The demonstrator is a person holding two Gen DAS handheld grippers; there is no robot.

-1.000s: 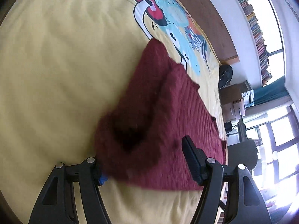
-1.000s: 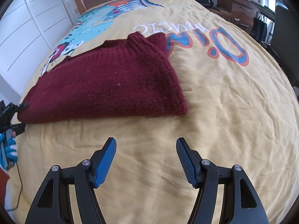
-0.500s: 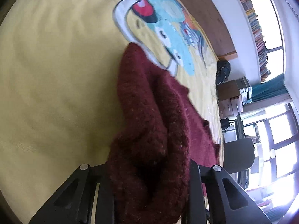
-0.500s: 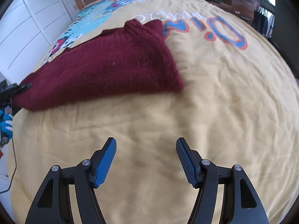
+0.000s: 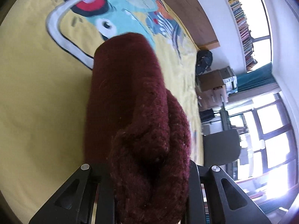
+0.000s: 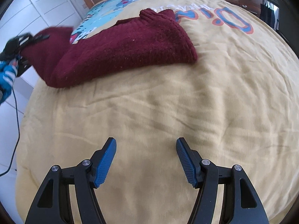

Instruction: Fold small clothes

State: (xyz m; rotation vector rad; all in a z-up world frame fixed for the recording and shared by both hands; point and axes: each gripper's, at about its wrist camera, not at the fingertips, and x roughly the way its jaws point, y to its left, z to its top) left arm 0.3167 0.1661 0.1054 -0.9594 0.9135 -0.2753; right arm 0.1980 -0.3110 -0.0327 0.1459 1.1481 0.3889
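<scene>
The left gripper is clamped on a thick bunch of the dark maroon knitted sweater, the wool filling the whole gap between its black fingers and hiding the pads. In the left wrist view the held fabric rises from 6 o'clock toward the centre as a lifted fold, its rounded far end standing over the yellow bedspread with a turquoise and red cartoon print. In the right wrist view the same gripper shows at 10 o'clock, blurred, with one end of the sweater raised off the bed in its grip.

The right gripper stands spread wide, its blue ribbed pads apart with nothing between them, hovering above bare yellow bedspread at 6 o'clock. The sweater lies well apart from it, toward 12 o'clock, stretched across the bed with its ribbed collar at the far side and its right end resting flat beside blue and orange lettering printed on the cover.

Outward, a brown wooden headboard edges the bed at 1 o'clock, a row of books on a high shelf runs at 2 o'clock, and bright windows fill 3 to 4 o'clock.
</scene>
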